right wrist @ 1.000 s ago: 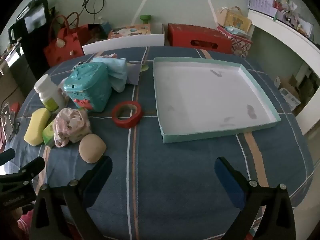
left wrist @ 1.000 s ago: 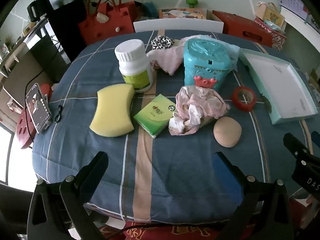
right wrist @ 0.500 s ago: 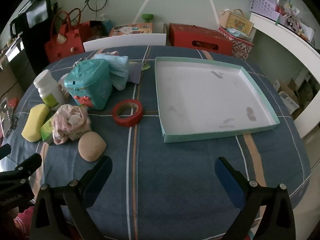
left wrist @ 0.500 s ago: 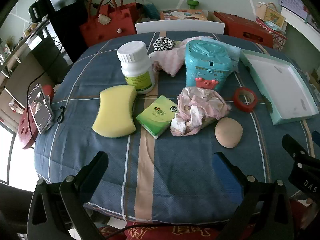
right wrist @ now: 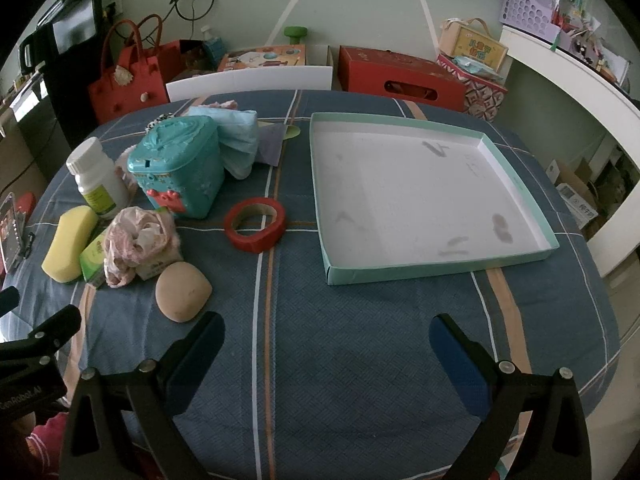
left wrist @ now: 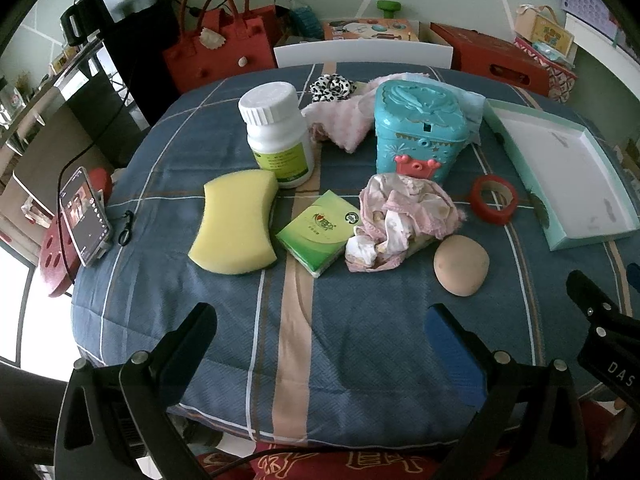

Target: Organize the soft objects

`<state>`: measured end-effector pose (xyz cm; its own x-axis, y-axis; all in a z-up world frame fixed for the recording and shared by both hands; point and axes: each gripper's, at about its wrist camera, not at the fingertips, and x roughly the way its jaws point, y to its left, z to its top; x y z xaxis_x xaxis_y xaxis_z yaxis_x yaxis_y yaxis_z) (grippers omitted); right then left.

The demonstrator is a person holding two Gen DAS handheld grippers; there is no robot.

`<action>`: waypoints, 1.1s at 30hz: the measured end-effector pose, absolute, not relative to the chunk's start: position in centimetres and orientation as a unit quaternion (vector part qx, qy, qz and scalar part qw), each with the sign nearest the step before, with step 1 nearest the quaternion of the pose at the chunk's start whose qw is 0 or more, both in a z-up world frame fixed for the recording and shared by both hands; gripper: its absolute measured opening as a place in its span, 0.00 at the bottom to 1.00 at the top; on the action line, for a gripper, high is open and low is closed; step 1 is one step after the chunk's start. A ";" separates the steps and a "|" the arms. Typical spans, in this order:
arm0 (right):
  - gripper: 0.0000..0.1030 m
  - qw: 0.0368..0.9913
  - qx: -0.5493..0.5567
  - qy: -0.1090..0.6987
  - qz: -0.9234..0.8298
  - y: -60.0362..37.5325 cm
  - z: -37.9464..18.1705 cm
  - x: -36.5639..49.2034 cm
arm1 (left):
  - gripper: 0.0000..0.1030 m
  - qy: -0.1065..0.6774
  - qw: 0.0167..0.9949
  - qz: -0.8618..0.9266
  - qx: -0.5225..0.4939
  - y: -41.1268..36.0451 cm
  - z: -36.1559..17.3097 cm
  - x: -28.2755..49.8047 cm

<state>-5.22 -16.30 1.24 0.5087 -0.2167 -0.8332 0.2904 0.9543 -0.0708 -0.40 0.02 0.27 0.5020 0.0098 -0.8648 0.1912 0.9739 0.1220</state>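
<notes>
Blue tablecloth (right wrist: 340, 320) bare at near edge, both tools gaping, tray (right wrist: 440, 270) right

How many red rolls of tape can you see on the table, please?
1: the red roll of tape lies flat on the blue checked tablecloth, between the teal plastic box and the shallow white tray. Others could be hidden behind the clutter.
</notes>
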 end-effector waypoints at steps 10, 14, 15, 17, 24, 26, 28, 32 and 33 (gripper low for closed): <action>1.00 0.868 0.039 0.474 -0.146 -16.3 1.3 -5.3 | 1.00 0.495 0.862 -0.048 0.104 0.1 0.4 -0.4; 1.00 0.868 0.038 0.473 -0.146 -16.3 1.3 -5.3 | 1.00 0.495 0.862 -0.047 0.104 0.1 0.4 -0.4; 1.00 0.868 0.038 0.473 -0.146 -16.3 1.3 -5.3 | 1.00 0.495 0.861 -0.047 0.104 0.1 0.4 -0.4; 1.00 0.868 0.037 0.473 -0.146 -16.3 1.3 -5.3 | 1.00 0.495 0.861 -0.046 0.104 0.1 0.4 -0.4; 1.00 0.867 0.037 0.475 -0.145 -16.3 1.3 -5.3 | 1.00 0.496 0.860 -0.046 0.106 0.1 0.3 -0.3; 1.00 0.867 0.036 0.475 -0.145 -16.3 1.3 -5.2 | 1.00 0.497 0.860 -0.046 0.106 0.1 0.2 -0.3; 1.00 0.867 0.036 0.475 -0.145 -16.3 1.3 -5.2 | 1.00 0.498 0.859 -0.046 0.107 0.1 0.2 -0.3; 1.00 0.867 0.032 0.476 -0.144 -16.1 1.2 -5.2 | 1.00 0.501 0.858 -0.047 0.108 0.1 0.1 -0.2; 1.00 0.867 0.032 0.476 -0.144 -16.1 1.2 -5.2 | 1.00 0.501 0.857 -0.047 0.108 0.1 0.0 -0.2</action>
